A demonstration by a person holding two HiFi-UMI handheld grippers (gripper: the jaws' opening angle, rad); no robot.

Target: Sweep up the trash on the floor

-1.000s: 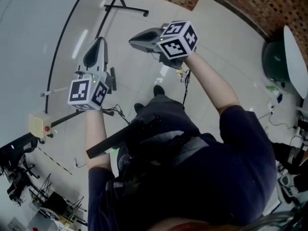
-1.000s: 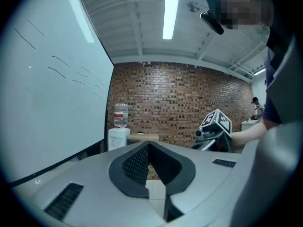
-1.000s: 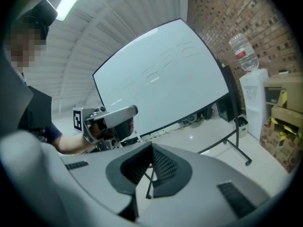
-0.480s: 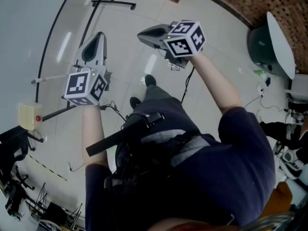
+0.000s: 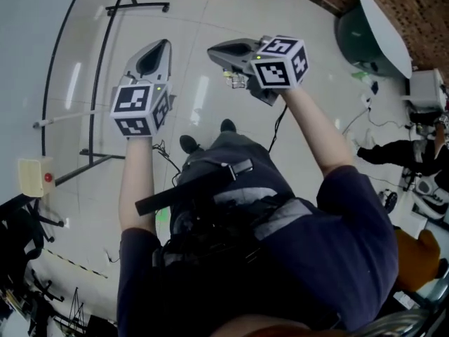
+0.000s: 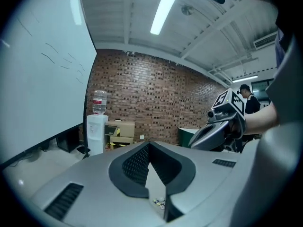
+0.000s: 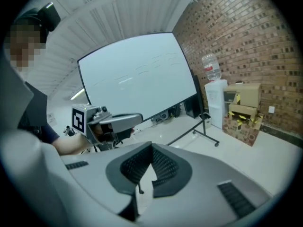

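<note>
both your left tongs (image 5: 161, 44) and right tongs (image 5: 212, 50) are pressed together on nothing, held side by side and pointing out over the pale floor (image 5: 203, 12), where no trash shows ahead of either, so neither hand looks nearer.

The left gripper (image 5: 158, 51) has climbed in the head view to sit almost level with the right gripper (image 5: 221, 51), and the floor (image 5: 203, 20) has swung beneath them, carrying the green bin (image 5: 351, 30) toward the top edge and the stand's foot (image 5: 137, 7) leftward.
</note>
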